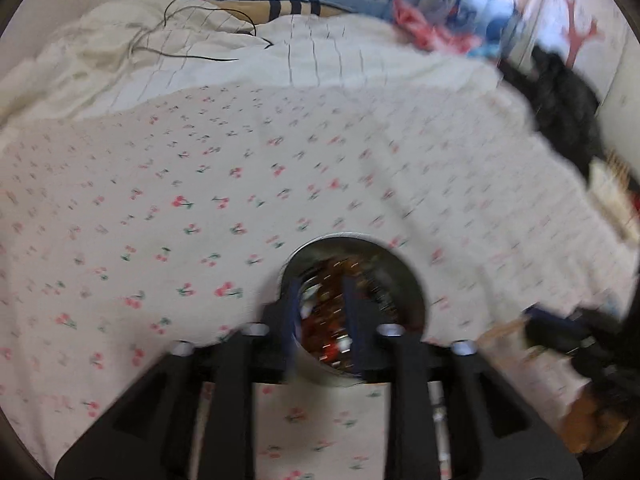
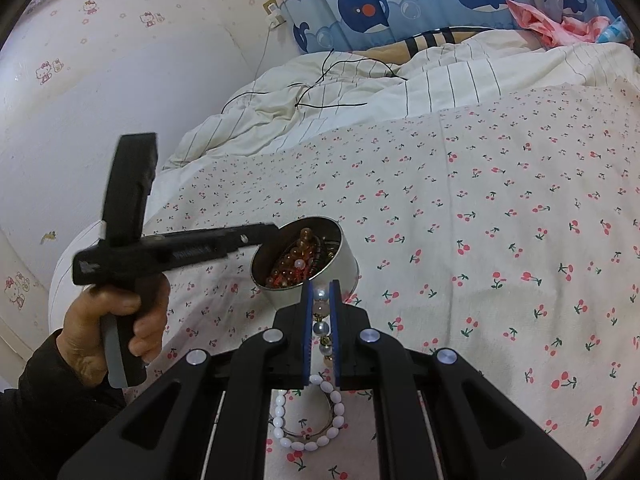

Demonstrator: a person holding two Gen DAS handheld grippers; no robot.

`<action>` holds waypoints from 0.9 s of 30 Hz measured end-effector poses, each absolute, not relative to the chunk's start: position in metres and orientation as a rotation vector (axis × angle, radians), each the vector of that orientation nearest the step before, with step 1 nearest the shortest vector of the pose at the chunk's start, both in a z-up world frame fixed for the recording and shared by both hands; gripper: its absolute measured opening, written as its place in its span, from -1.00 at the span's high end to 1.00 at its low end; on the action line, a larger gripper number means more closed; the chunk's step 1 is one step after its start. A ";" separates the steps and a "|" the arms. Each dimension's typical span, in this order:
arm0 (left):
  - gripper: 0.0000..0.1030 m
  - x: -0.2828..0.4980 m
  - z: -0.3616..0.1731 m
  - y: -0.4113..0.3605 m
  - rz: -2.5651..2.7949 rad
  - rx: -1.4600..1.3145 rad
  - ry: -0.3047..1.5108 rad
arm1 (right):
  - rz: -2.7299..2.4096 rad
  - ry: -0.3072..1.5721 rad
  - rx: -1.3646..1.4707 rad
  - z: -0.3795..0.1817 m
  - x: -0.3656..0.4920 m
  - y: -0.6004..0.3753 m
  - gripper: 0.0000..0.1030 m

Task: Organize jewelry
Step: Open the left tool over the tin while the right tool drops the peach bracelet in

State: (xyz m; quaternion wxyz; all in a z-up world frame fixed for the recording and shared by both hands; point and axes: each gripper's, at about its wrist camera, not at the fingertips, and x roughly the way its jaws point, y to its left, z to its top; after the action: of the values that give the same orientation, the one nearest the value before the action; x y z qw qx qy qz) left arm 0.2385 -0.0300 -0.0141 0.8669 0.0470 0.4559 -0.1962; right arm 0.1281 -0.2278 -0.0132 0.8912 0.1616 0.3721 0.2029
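Though illegible, lettering (image 2: 192, 255) on left claw (image 2: 274, 233)

Bead-filled round tin (image 2: 310, 264) (open) lies on bedsheet (image 2: 480, 200).

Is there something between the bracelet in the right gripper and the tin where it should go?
Partly. The left gripper reaches to the tin's far-left rim. The side nearest the pearl bracelet held by the right gripper looks unobstructed.

The bedsheet (image 2: 480, 208) is cream with small red cherries. A silver tin (image 2: 308, 264) holds amber and red beads (image 2: 294, 266). A white bead bracelet (image 2: 308, 424) hangs below blue-padded fingers (image 2: 307, 320); the curtain (image 2: 400, 4) shows navy whales, blurred in the left view.
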 end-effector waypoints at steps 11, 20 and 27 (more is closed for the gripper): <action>-0.20 0.214 0.015 0.031 -0.351 -0.055 0.873 | 0.570 0.716 0.479 0.011 0.165 -0.205 0.83; -0.30 0.216 0.006 0.038 -0.312 -0.038 0.900 | 0.429 0.858 0.290 -0.023 0.218 -0.155 0.48; -0.45 0.206 0.008 0.025 -0.303 0.045 0.876 | 0.370 0.747 0.161 0.006 0.171 -0.172 -0.01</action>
State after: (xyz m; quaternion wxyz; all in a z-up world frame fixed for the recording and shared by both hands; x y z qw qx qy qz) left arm 0.2062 0.0252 0.0080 0.8943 0.0216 0.4225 -0.1460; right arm 0.1705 -0.1721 0.0058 0.9112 0.0783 0.3624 0.1795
